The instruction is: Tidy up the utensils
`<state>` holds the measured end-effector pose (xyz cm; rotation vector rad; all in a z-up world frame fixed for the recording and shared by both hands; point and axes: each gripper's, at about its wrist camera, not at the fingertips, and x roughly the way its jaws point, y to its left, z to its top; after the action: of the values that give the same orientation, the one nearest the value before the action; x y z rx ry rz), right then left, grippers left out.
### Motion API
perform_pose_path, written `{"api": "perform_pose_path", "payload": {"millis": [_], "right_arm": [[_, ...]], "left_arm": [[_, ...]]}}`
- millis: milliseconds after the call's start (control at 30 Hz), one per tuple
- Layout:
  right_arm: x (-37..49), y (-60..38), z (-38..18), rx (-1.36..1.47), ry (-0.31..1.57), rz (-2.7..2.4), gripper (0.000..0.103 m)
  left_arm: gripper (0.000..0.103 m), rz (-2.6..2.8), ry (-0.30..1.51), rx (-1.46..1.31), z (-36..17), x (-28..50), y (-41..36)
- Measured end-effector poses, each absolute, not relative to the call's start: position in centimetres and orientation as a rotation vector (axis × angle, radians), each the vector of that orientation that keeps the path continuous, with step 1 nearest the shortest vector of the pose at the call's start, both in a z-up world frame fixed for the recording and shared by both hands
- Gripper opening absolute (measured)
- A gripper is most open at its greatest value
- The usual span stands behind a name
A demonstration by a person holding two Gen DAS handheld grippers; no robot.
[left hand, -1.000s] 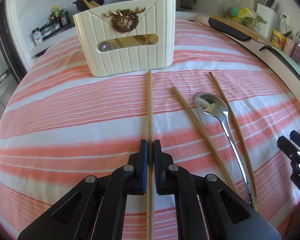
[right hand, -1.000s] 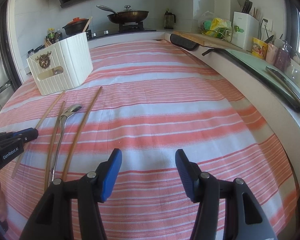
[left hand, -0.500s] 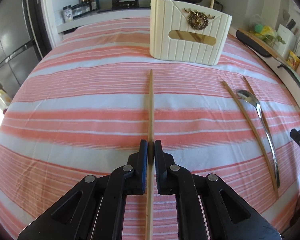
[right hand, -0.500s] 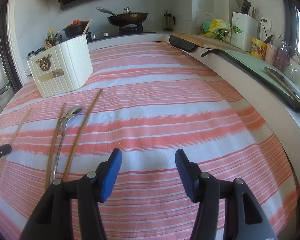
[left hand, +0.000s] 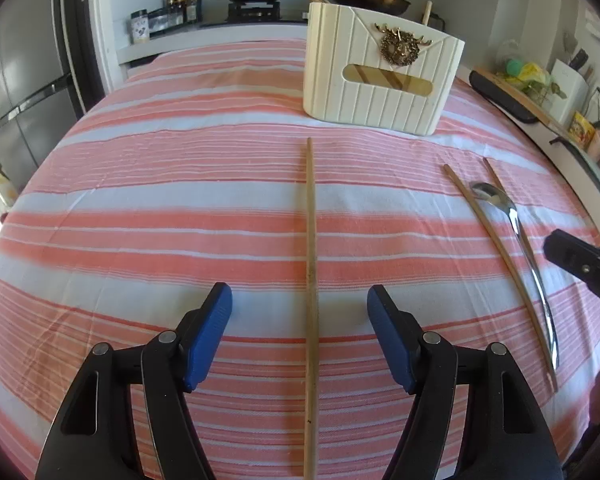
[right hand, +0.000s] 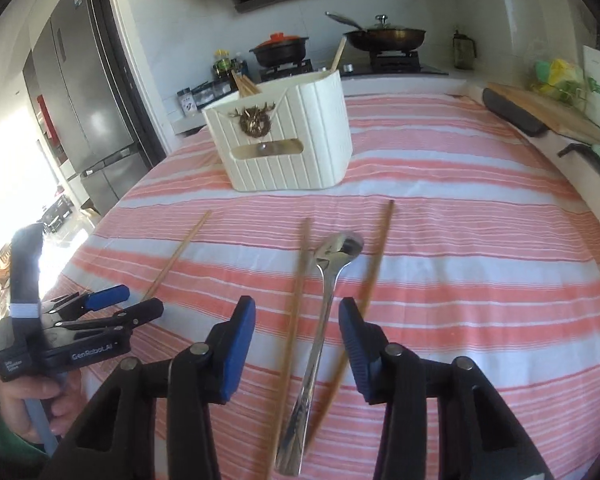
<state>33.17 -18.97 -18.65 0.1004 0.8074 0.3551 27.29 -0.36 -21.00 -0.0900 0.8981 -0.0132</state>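
Right gripper (right hand: pixel 297 334): fingers partly open, just been closing, nothing held yet. Spoon (right hand: pixel 320 320) handle is seen running btwn them, long axis along the pointing line, bowl at the far end; a chopstick (right hand: pixel 296 300) lies close on its left, another (right hand: pixel 370 280) on its right, both approx parallel. Right hand judged nearer to the spoon.

Left gripper (left hand: pixel 299 334): fingers wide apart, just been opening; single chopstick (left hand: pixel 310 280) lies flat btwn them, untouched, pointing away.

Spoon shiny metal; chopsticks thin, pale wood. Tabletop (left hand: pixel 140 200) is covered w/ pink-and-white striped cloth. Farther off: cream ribbed holder (right hand: pixel 288 148), brass deer emblem, chopsticks already inside.
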Motion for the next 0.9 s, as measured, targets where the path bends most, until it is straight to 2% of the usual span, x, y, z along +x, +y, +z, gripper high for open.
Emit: {"api": "perform_pose_path", "payload": {"millis": [100,233,633,900], "right_arm": [[35.2,-19.0,-20.2,0.118,0.867,0.328,0.039],[36.5,-19.2,-21.3,0.148,0.915,0.354,0.008],[34.6,-26.2,-18.9,0.371,0.874,0.342,0.001],[34.7,-26.0,-16.4,0.040,0.829,0.178,0.002]], "left_arm": [[0.072,-0.013,0.896,-0.098,-21.0,27.2,-0.2],[0.074,-0.013,0.900,-0.088,-21.1,27.3,-0.5],[0.076,-0.017,0.899,-0.090,-21.2,27.3,-0.4],[0.076,-0.016,0.900,-0.084,-21.2,27.2,-0.4]]}}
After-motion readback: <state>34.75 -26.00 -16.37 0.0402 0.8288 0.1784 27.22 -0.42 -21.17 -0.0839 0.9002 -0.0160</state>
